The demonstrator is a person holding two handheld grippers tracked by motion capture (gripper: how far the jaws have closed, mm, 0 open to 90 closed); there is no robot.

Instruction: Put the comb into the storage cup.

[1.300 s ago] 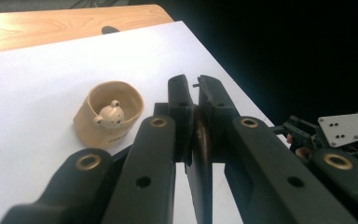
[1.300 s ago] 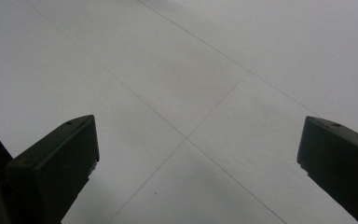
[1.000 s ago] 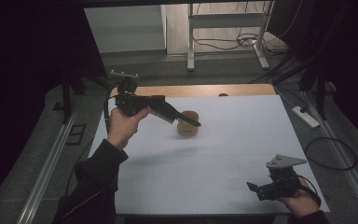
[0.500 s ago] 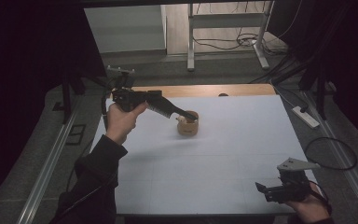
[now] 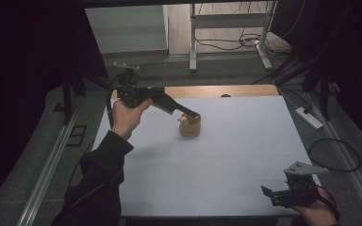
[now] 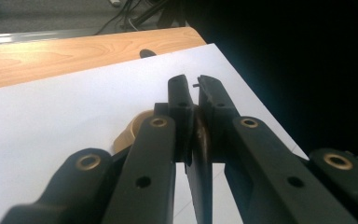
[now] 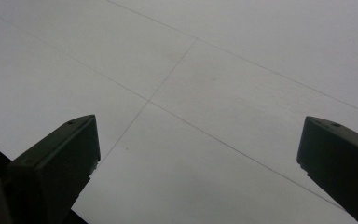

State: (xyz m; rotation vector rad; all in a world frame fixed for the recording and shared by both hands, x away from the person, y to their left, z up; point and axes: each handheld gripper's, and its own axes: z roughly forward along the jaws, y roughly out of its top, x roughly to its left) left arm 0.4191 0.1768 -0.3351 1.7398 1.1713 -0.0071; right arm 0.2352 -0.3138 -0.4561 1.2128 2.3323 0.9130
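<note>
A small round wooden cup (image 5: 189,127) sits on the white table sheet (image 5: 226,155), left of centre towards the back. My left gripper (image 5: 194,114) reaches in from the left, slanting down onto the cup's top. In the left gripper view its jaws (image 6: 192,86) are pressed together on a thin brown edge (image 6: 200,137), which looks like the cup's wall, and the tan rim (image 6: 131,133) curves out beside the left jaw. A pale bit (image 5: 184,120) shows at the cup's rim. My right gripper (image 5: 269,194) rests low at the front right corner, open, with bare sheet between its jaws (image 7: 198,154).
A strip of wooden tabletop (image 5: 217,90) runs along the sheet's far edge. A white power strip (image 5: 307,117) and a looped cable (image 5: 334,153) lie off the right side. Metal rails (image 5: 52,160) flank the table, and a frame's legs (image 5: 193,42) stand behind.
The left hand has drawn slightly back and left, its jaw tips settling from beside the cup onto its top edge. The right gripper has slid a little towards the front right corner.
</note>
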